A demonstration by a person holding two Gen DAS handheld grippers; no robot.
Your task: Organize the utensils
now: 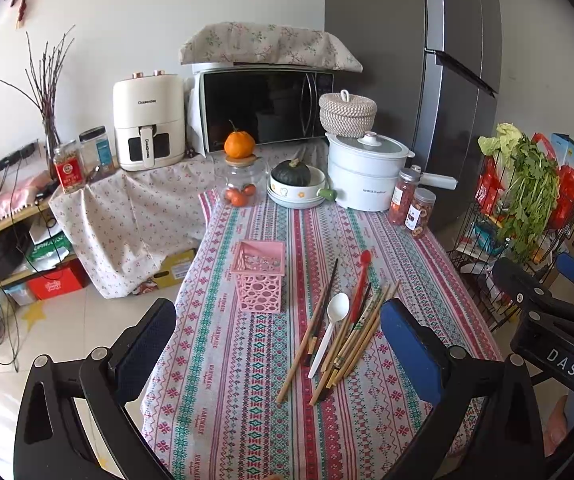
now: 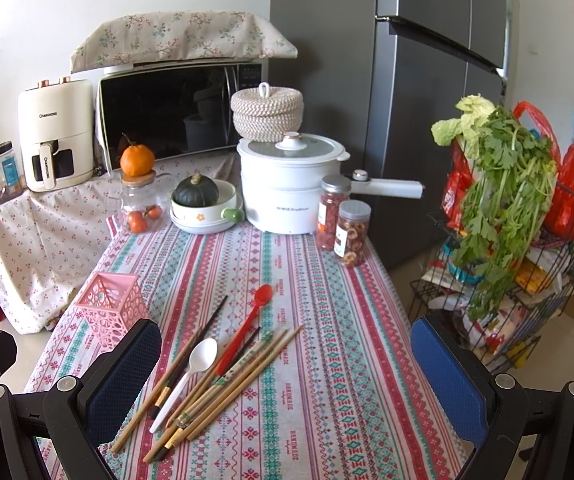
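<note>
While both claws are kept spread wide with nothing between the pads, not much is being touched yet. The left gripper is held above the near part of the table, its blue pads framing the utensil pile, and the right gripper is hung over the same spot from a bit further right. Between them, a loose fan of wooden chopsticks is laid on the striped cloth, with a white spoon resting across it and a red spoon angled toward the far end. A pair of dark chopsticks is mixed into the pile too. Just left of all that, a pink holder is stood upright, apart from the pile. Further back, a white pot, a squash in a bowl and two snack jars are lined up.
</note>
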